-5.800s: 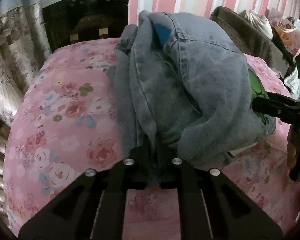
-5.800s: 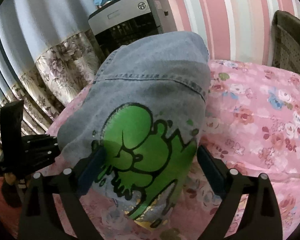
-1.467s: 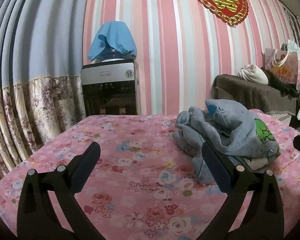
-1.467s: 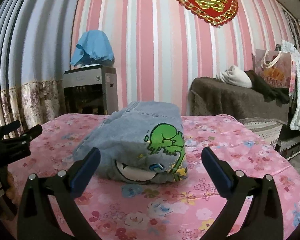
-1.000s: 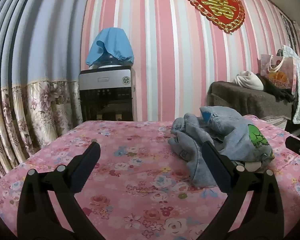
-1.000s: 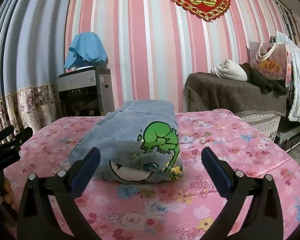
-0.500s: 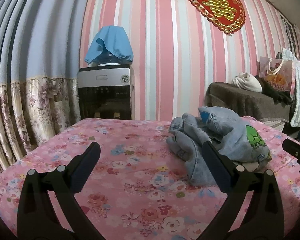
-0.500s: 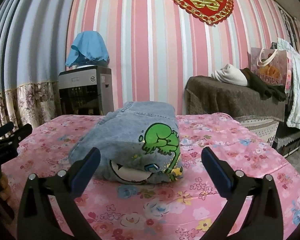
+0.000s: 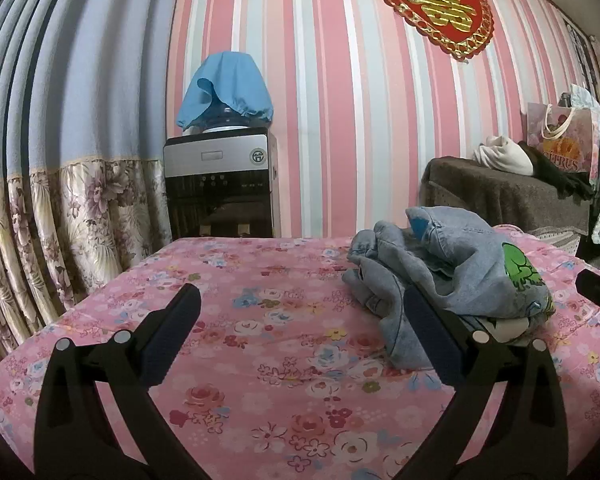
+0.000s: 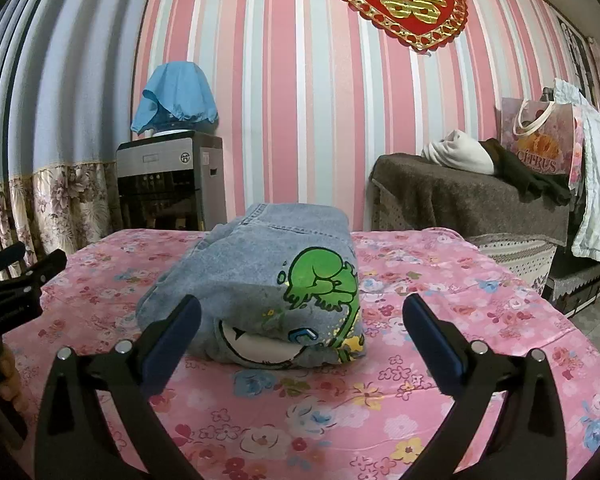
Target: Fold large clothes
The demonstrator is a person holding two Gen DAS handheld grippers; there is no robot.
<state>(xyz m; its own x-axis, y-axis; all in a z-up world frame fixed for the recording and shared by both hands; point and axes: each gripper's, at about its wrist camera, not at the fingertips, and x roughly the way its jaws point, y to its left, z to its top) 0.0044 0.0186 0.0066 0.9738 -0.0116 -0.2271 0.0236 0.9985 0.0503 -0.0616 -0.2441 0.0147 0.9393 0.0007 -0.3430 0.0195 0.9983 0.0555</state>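
A folded blue denim garment (image 10: pixel 260 280) with a green cartoon print lies on the pink floral table cover (image 10: pixel 440 320). In the left wrist view the denim garment (image 9: pixel 448 276) sits at the right side of the cover (image 9: pixel 240 320). My left gripper (image 9: pixel 300 320) is open and empty, pulled back from the garment, which lies ahead to its right. My right gripper (image 10: pixel 300 320) is open and empty, a short way in front of the garment's printed end. The left gripper also shows at the left edge of the right wrist view (image 10: pixel 12 280).
A water dispenser (image 9: pixel 220 192) under a blue cloth stands behind the table against the striped wall. Floral curtains (image 9: pixel 60 220) hang at the left. A brown-covered bench (image 10: pixel 468 204) with clothes and a gift bag (image 10: pixel 540 144) stands at the right.
Several seconds ago the left gripper was shut on the denim garment with the right one close against it. Both have since let go and backed off; in the last second they barely moved.
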